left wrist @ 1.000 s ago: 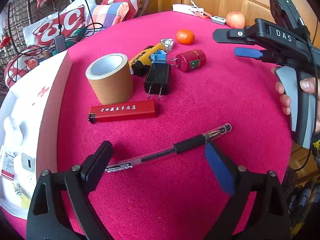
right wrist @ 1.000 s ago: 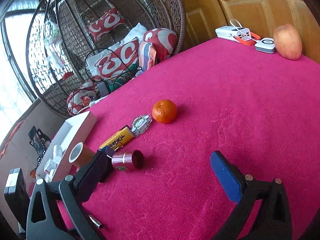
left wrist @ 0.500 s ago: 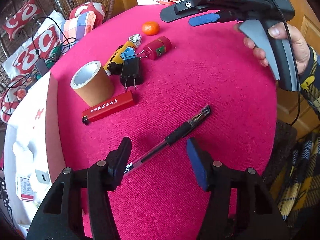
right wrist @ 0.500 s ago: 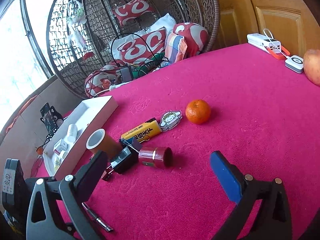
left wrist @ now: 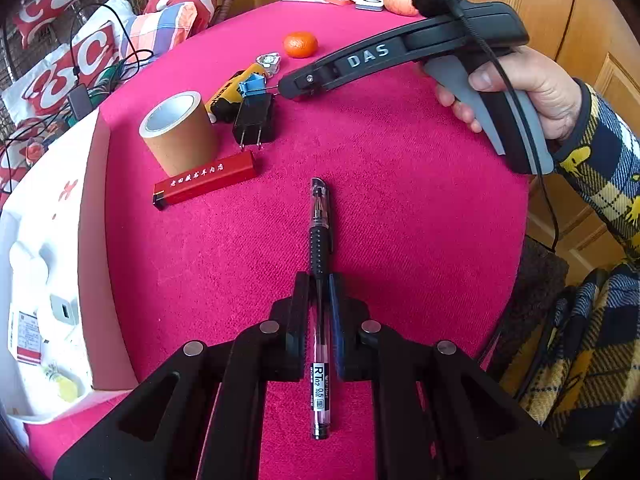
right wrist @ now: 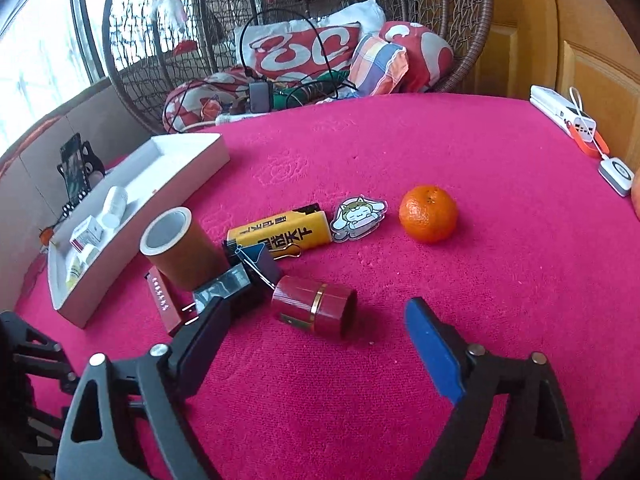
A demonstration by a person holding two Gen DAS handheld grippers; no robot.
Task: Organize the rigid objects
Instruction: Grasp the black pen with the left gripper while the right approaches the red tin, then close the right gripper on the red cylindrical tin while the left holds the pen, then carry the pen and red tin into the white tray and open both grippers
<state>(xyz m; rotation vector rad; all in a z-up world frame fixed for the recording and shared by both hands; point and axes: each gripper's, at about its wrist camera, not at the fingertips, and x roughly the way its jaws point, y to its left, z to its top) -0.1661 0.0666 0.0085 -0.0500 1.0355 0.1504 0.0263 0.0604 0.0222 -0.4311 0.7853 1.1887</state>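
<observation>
Magenta tablecloth (left wrist: 400, 208), brown tape roll (left wrist: 180, 136), orange mandarin (right wrist: 428, 214)

Bare pink worktop (right wrist: 500, 280) lies open to the right of the red canister (right wrist: 314, 307), as far as the orange (right wrist: 428, 219). To its left the passage is crowded: charger plug (right wrist: 224, 288), binder clip (right wrist: 256, 258), yellow box (right wrist: 280, 232), tape roll (right wrist: 180, 252) and red lighter (right wrist: 162, 300) huddle together. Beyond them the white tray (right wrist: 168, 184) walls that side.

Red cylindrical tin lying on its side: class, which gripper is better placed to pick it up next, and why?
Right. The right gripper faces the red tin, jaws closing around it, while the left gripper is shut on the pen.
</observation>
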